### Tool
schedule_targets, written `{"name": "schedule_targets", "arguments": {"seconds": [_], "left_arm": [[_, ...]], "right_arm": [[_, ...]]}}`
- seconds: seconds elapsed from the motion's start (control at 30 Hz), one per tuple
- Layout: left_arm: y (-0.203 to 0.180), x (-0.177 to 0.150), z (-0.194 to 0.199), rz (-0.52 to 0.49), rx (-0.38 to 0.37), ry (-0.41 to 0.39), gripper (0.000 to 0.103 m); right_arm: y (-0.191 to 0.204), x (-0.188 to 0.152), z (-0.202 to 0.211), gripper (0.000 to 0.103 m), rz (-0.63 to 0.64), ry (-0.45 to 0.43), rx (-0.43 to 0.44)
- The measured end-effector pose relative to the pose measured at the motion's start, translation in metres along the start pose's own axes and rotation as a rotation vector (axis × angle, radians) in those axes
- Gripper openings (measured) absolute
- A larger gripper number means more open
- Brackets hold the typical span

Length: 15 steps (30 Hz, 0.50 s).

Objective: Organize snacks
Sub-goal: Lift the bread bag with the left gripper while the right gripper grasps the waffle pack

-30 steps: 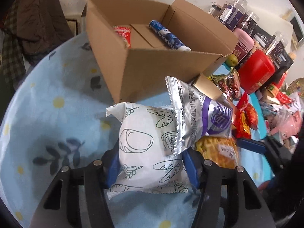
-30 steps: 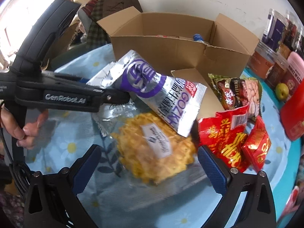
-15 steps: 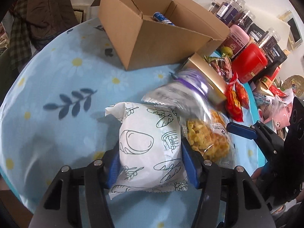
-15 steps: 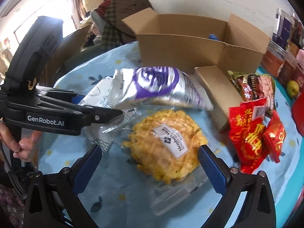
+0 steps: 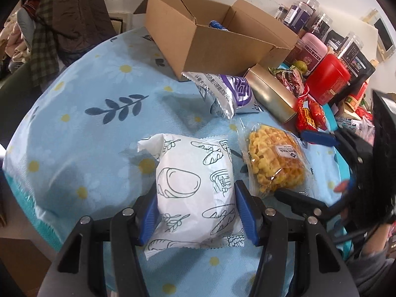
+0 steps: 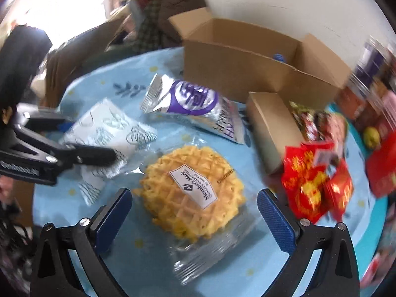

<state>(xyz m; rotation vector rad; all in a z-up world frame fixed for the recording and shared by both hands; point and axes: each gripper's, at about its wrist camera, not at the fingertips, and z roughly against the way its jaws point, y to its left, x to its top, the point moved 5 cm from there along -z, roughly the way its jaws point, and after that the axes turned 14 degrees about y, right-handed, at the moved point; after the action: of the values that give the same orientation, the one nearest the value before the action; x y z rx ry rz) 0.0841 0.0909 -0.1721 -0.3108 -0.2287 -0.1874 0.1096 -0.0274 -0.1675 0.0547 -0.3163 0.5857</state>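
My left gripper point(image 5: 195, 190) is shut on a white bread packet point(image 5: 193, 185) with line drawings, held just over the blue flowered tablecloth point(image 5: 81, 128). Beside it to the right lies a clear-wrapped yellow waffle point(image 5: 274, 160). My right gripper point(image 6: 194, 195) stands open over that waffle point(image 6: 190, 193), its blue pads well apart and clear of the wrap. A silver and purple snack packet point(image 5: 227, 91) lies flat in front of the open cardboard box point(image 5: 210, 47), which holds a blue tube point(image 5: 217, 24).
A gold carton point(image 5: 272, 94) lies by the box's right corner, with red packets point(image 5: 309, 116) beyond it. Jars, a red tin point(image 5: 329, 79) and more snacks crowd the right. Clothes point(image 5: 57, 17) hang on a chair at the back left.
The silver and purple packet has slid off the white packet and now lies on the cloth. My left gripper has drawn back from the box with the white packet. The right gripper has rolled.
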Motion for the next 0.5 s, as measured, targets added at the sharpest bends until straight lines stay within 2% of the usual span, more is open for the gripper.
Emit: {"name": "schedule_targets", "arguments": {"seconds": [0.3, 0.4, 0.47, 0.5], "left_arm": [[-0.001, -0.007, 0.002, 0.037, -0.014, -0.012, 0.057], [-0.001, -0.008, 0.002, 0.036, -0.011, -0.012, 0.057], [-0.003, -0.007, 0.002, 0.036, -0.008, -0.012, 0.057], [-0.003, -0.008, 0.002, 0.036, -0.007, -0.013, 0.057]], "right_arm": [[0.005, 0.024, -0.017, 0.103, 0.255, 0.068, 0.151], [0.011, 0.024, -0.023, 0.103, 0.319, 0.103, 0.153], [0.017, 0.023, -0.034, 0.103, 0.371, 0.133, 0.114], [0.02, 0.025, -0.036, 0.103, 0.361, 0.122, 0.135]]}}
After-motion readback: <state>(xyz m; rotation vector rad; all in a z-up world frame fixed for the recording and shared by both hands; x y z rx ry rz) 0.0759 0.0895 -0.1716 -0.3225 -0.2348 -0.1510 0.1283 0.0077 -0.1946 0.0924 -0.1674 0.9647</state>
